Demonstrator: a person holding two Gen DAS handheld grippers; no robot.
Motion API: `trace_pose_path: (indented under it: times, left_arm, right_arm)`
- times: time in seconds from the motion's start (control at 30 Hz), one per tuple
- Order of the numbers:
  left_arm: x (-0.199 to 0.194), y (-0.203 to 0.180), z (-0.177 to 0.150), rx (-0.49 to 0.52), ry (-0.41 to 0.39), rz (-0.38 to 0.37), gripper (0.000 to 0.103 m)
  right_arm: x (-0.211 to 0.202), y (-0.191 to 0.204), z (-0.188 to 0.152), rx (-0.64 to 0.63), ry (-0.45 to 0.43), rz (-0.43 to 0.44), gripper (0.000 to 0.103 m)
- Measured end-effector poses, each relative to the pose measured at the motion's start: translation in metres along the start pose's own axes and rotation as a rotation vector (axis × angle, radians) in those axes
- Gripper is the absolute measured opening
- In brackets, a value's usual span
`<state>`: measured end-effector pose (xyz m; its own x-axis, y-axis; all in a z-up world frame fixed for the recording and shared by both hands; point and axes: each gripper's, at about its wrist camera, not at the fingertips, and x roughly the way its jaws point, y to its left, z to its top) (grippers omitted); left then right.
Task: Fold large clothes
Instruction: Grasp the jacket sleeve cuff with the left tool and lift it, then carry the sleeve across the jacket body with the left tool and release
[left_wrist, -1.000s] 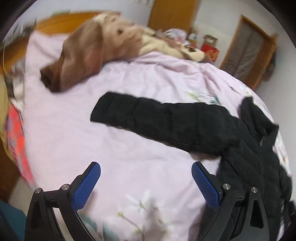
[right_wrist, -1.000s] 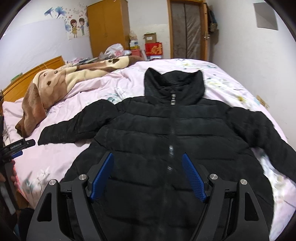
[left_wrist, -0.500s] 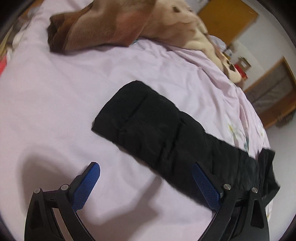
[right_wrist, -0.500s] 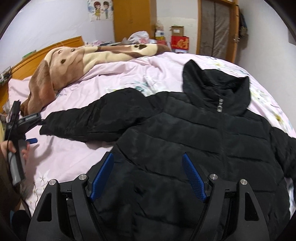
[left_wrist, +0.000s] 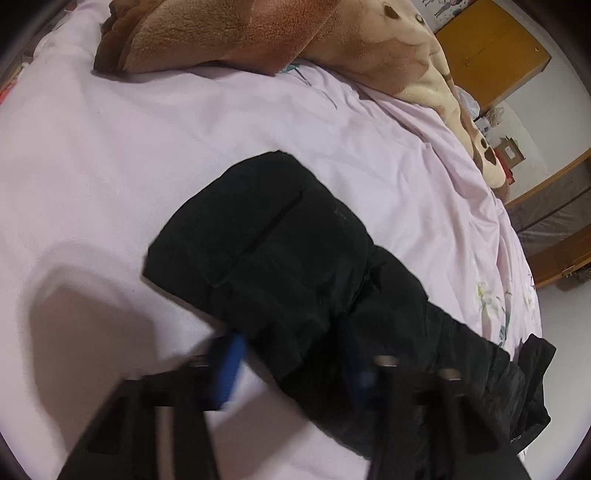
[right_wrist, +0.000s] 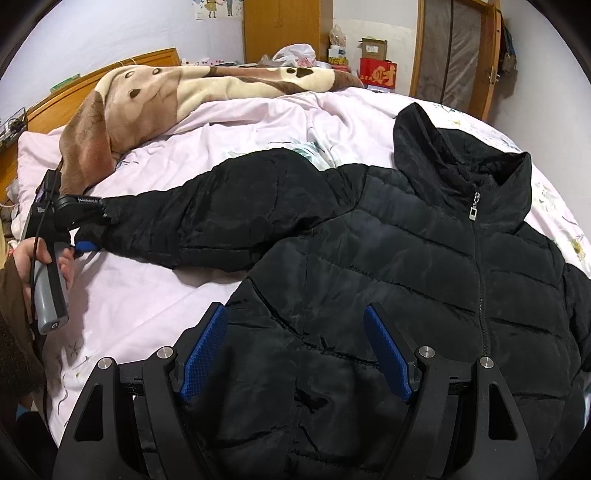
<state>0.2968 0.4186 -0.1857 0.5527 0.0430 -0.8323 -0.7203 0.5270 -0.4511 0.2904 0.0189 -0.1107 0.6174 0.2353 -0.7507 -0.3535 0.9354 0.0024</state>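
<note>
1. I see the jacket (right_wrist: 388, 266) lying front-up on the pink sheet (right_wrist: 155, 295) of the bed, zip done up to the collar, collar pointing toward the far end of the bed.
2. Its sleeve (right_wrist: 207, 218) stretches out sideways toward the headboard (right_wrist: 110, 70); in the left wrist view that same sleeve (left_wrist: 280, 251) runs diagonally, cuff end toward the upper left.
3. My left gripper (left_wrist: 295, 365) has just been closing, with the sleeve between the fingers. The near view is motion-blurred, so I cannot confirm pad contact there.
4. From the right wrist view the left gripper (right_wrist: 94, 229) sits at the cuff: black cloth is bunched between the upper finger and the blue pad below, so it looks clamped on the sleeve, I think.
5. A hand (right_wrist: 35, 266) in a brown sleeve holds that gripper's grey handle at the left edge.
6. My right gripper (right_wrist: 295, 350) hangs over the lower front of the jacket, near the side seam. Its 2 blue pads (right_wrist: 205, 350) stand wide apart; nothing is pinched between them.
7. A brown and cream blanket (right_wrist: 159, 96) lies bunched along the far side of the bed, apart from the jacket.
8. Beyond the bed: a wardrobe (right_wrist: 284, 29) and a red box (right_wrist: 378, 74).
</note>
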Motion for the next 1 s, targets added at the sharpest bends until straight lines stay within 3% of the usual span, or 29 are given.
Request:
trace_pose_path:
  times: [0.1,0.27,0.5,0.77,1.0]
  left_arm:
    - [-0.008,-0.008,-0.002,0.016,-0.027,-0.019,0.014]
    - [-0.041,-0.038,-0.008,0.12,-0.145,-0.017,0.011]
    - [-0.093,-0.102,-0.031,0.359,-0.286,-0.082,0.011]
    - [-0.13,-0.187,-0.08,0.54,-0.308,-0.239,0.011]
    - [-0.147,-0.262,-0.15,0.728,-0.294,-0.351,0.011]
  right_arm:
    - [-0.001,-0.003,0.0,0.011,0.0,-0.01,0.076]
    - [-0.01,-0.012,0.002,0.037,-0.011,-0.004,0.076]
    - [-0.027,-0.025,0.007,0.07,-0.045,0.001,0.076]
    - [-0.06,-0.057,0.009,0.138,-0.102,-0.014,0.076]
    - [-0.08,-0.098,0.006,0.215,-0.143,-0.049,0.076]
